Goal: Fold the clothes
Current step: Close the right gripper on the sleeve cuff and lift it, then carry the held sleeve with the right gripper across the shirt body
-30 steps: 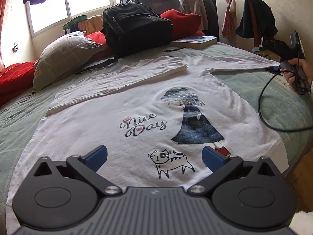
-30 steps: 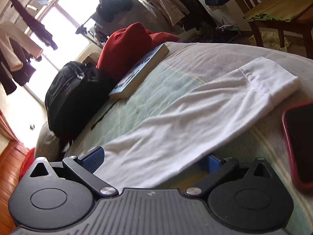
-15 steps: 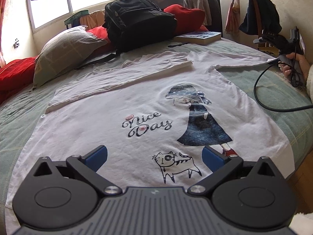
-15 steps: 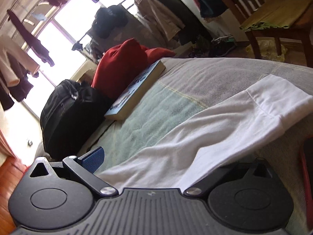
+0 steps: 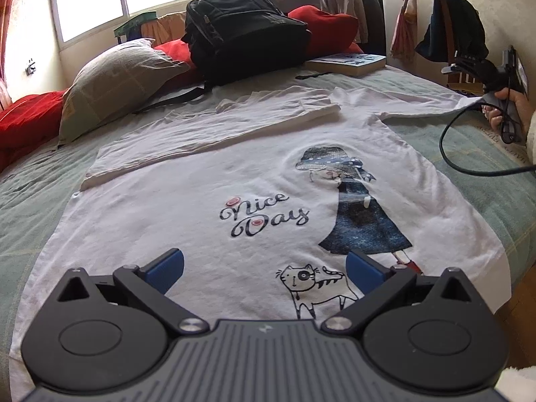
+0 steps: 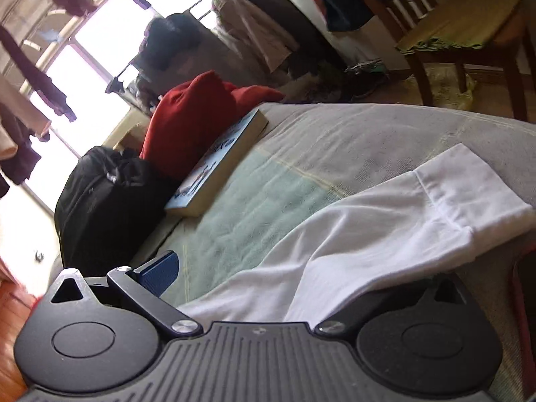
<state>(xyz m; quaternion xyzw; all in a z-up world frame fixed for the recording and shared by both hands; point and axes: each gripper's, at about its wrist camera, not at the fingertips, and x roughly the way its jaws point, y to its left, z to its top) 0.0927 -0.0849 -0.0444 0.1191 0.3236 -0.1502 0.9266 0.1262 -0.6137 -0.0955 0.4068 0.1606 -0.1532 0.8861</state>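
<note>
A white T-shirt with a "Nice Day" print lies face up on the bed. Its left side and sleeve are folded inward over the body. My left gripper hovers open over the hem, above the cat drawing, holding nothing. The other sleeve stretches out flat to the right. My right gripper is at that sleeve's end, jaws wide apart. The cloth drapes over its right finger and hides it, while the left blue pad rests on bare bedspread. A hand holds that gripper at the bed's right edge.
At the head of the bed sit a black backpack, a book, a grey pillow and red cushions. A red-cased phone lies beside the sleeve. A wooden chair stands past the bed; a cable trails over the bedspread.
My right gripper has pushed forward along the sleeve, and the cloth now covers its right finger. The left gripper has drifted slightly over the hem, still open.
</note>
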